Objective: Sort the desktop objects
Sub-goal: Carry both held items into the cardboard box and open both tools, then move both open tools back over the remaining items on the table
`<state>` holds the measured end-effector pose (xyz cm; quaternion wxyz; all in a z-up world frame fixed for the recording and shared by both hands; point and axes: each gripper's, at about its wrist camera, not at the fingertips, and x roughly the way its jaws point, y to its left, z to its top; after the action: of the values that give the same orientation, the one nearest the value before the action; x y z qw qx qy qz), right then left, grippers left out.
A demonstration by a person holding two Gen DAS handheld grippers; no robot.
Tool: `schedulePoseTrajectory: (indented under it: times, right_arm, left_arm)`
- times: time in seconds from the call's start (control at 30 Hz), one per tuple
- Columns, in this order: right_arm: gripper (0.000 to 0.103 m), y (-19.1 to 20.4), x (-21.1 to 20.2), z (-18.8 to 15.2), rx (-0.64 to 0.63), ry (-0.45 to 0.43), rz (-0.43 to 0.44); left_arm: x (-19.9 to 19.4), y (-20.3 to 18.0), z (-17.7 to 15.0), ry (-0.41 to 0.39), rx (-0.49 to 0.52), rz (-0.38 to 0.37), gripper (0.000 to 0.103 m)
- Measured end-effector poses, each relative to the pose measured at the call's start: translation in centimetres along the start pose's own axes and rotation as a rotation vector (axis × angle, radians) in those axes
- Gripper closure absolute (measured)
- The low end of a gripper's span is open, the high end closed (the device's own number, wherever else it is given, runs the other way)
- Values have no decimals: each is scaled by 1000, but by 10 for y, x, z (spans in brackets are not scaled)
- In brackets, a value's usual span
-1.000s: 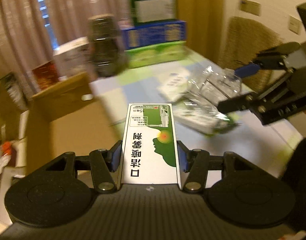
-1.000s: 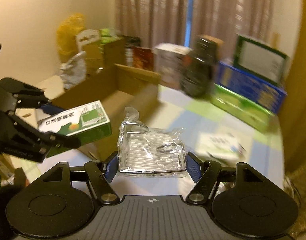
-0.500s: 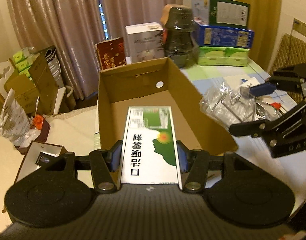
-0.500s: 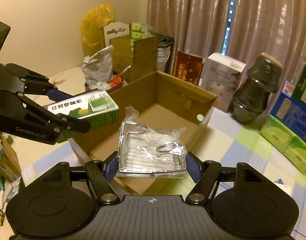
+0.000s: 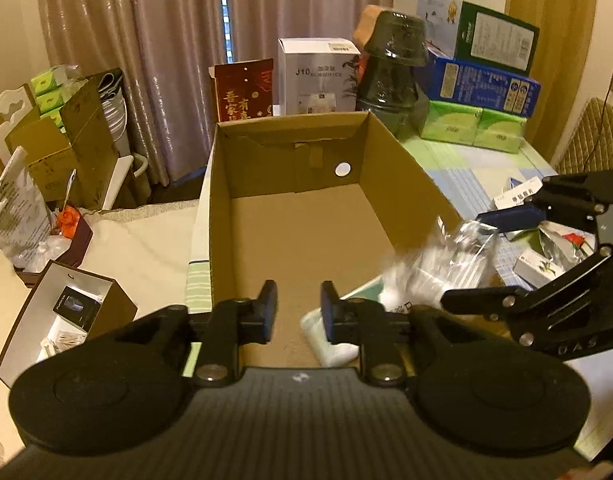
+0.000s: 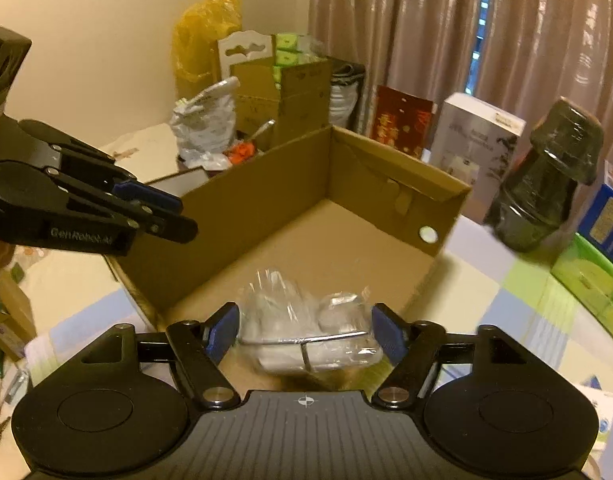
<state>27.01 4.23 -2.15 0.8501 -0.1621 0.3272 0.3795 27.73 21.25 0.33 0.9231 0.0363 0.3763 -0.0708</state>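
Observation:
An open brown carton [image 5: 406, 184] stands right ahead of both grippers. My left gripper [image 5: 296, 312] hovers over the carton's near end, shut with nothing between its fingers. Under its right finger a white and pale green box [image 5: 330, 340] shows partly, low at the near end. My right gripper [image 6: 306, 334] is over the carton [image 6: 266, 200] too, and its jaws are opening. A wire rack in clear plastic [image 6: 306, 320] sits blurred and tilted between them, loose from the pads. It also shows as a blur [image 5: 438, 268] below the right gripper [image 5: 482, 260]. The left gripper [image 6: 184, 216] reaches in from the left.
Behind the carton stand a dark wrapped jar [image 5: 390, 76], a white box [image 5: 318, 76], a red card [image 5: 244, 92] and stacked blue and green boxes [image 5: 482, 84]. Small packets [image 5: 534, 264] lie on the checked tablecloth at right. An open box [image 5: 66, 312] and more cartons crowd the left.
The white and green box has left my left gripper, which has shut. My right gripper's jaws have widened and the wrapped rack has slipped lower. Both grippers moved in over the carton.

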Motion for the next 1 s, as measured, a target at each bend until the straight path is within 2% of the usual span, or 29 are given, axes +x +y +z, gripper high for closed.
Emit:
schedulePoseTrajectory:
  times: [0.03,0.13,0.27,0.47,0.63,0.73,0.8,1.0]
  right_arm:
    - [13,1,-1,1,1,-7,-6]
    - [13,2,-11,1,11,-36,-17]
    - [13,2,-34,-8,30,-50,-40]
    - [11,-2,-81,-38,121,-49,-76]
    - [4,-7,-124,-74,243,-59,-117]
    - [2,-8,-153,-99,311,-71,-144]
    - [2,-11,-171,-117,360,-75,-168]
    - [2,-19,-213,-169,482,-62,-242]
  left_arm:
    - [-2,0,-1,-2,-4,2,80]
    - [-12,-1,-4,-15,-27,4,70]
    - [-27,-3,-12,-22,-59,12,64]
    - [-54,-17,-31,-39,-99,21,38]
    - [-78,-36,-44,-70,-117,33,17]
    - [-92,-52,-49,-88,-112,38,7]
    - [-102,-65,-53,-104,-118,40,2]
    - [-121,-105,-66,-111,-150,-11,1]
